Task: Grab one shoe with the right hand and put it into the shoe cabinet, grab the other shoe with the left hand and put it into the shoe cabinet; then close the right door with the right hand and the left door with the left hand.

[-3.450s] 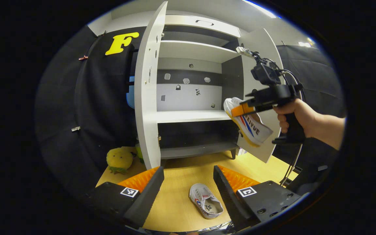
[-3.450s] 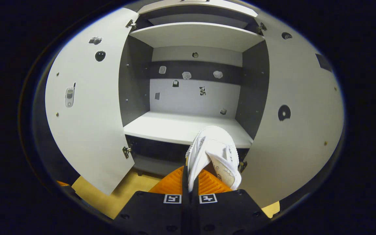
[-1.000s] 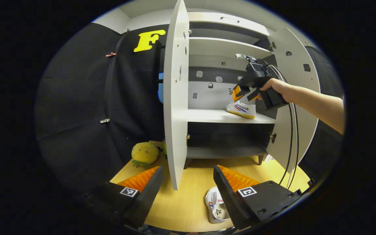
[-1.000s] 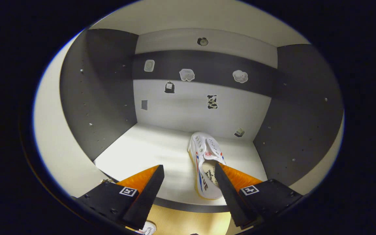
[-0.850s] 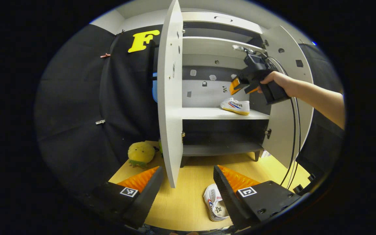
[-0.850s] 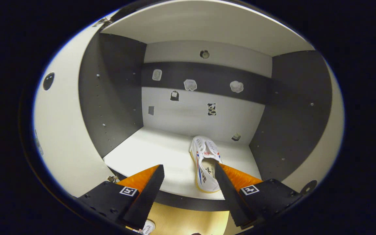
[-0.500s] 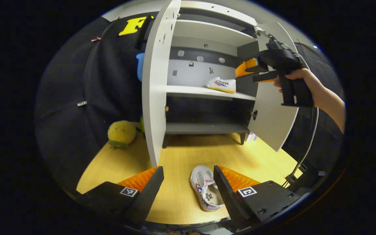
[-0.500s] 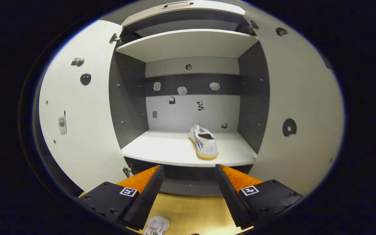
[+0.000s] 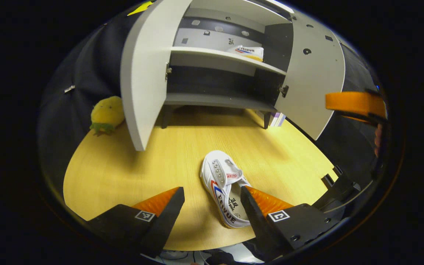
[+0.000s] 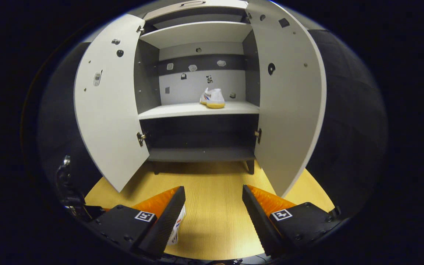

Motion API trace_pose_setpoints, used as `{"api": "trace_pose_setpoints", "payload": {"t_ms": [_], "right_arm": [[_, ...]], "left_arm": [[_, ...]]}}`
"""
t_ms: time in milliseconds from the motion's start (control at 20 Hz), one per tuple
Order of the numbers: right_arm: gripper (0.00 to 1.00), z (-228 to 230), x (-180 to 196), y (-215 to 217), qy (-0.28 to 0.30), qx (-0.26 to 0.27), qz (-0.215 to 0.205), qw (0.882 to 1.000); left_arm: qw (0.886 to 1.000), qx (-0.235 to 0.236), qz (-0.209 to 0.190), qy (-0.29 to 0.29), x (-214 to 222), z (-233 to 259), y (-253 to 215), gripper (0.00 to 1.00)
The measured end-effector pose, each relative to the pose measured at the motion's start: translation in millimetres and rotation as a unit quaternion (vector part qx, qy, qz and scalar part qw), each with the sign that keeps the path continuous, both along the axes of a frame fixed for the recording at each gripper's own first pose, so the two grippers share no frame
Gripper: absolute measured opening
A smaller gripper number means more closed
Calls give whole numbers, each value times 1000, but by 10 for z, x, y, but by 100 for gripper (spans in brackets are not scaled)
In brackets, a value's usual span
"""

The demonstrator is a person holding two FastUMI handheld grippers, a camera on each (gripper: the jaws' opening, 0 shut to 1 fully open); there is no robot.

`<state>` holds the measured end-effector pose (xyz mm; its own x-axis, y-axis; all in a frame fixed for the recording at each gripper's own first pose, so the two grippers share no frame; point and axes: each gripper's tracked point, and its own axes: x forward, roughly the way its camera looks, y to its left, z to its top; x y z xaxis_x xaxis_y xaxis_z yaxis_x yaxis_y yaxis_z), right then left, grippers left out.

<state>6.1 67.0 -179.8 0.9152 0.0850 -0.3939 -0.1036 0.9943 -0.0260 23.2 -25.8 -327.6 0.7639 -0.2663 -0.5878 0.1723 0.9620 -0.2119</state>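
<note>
Item 1: shoe (image 9: 225,187) on wood floor (image 9: 131,165), toe twd cabinet, lying betw. our left gripper (image 9: 212,206) fingers, which are spread wide, not touching it.
Item 2: second shoe (image 10: 212,98) on cabinet's mid shelf (image 10: 182,109), right of centre.
Item 3: shoe cabinet (image 10: 197,40), both doors open.
Item 4: our right gripper (image 10: 214,206), fingers spread, empty, well back from cabinet.
Item 5: yellow plush toy (image 9: 107,114) on floor, left of left door (image 9: 138,73).

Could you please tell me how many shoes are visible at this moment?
2: one shoe stands on the cabinet's middle shelf; the other shoe lies on the wooden floor before the open left gripper. None seems hidden.
</note>
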Motion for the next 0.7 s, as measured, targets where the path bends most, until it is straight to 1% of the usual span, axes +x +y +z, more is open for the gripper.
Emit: {"api": "trace_pose_setpoints", "payload": {"t_ms": [50, 150, 250, 450, 550, 600, 650, 700], "right_arm": [[99, -71, -101, -94, 9, -9, -7, 1000], [99, -57, -212, -259, 8, -19, -21, 1000], [99, 4, -238, -378, 2, -23, -30, 999], [98, 97, -199, -456, -14, -32, -17, 999], [99, 67, -151, -413, -9, -36, 3, 999], [99, 51, -127, -385, -4, -37, 15, 999], [99, 58, -79, -384, -2, -40, 24, 999], [99, 94, 2, -394, -4, -41, 30, 999]], "left_arm": [[1000, 8, -8, 6, 34, -84, -34, 95], [999, 27, -26, 21, 86, -279, -96, 96], [998, 35, -39, 40, 137, -442, -158, 96], [997, 55, -29, 49, 382, -613, -169, 94], [996, 69, -17, 55, 499, -681, -135, 85], [996, 69, -14, 58, 553, -696, -170, 76], [996, 64, -15, 64, 571, -706, -223, 73], [995, 66, -16, 70, 588, -724, -258, 65]]}}
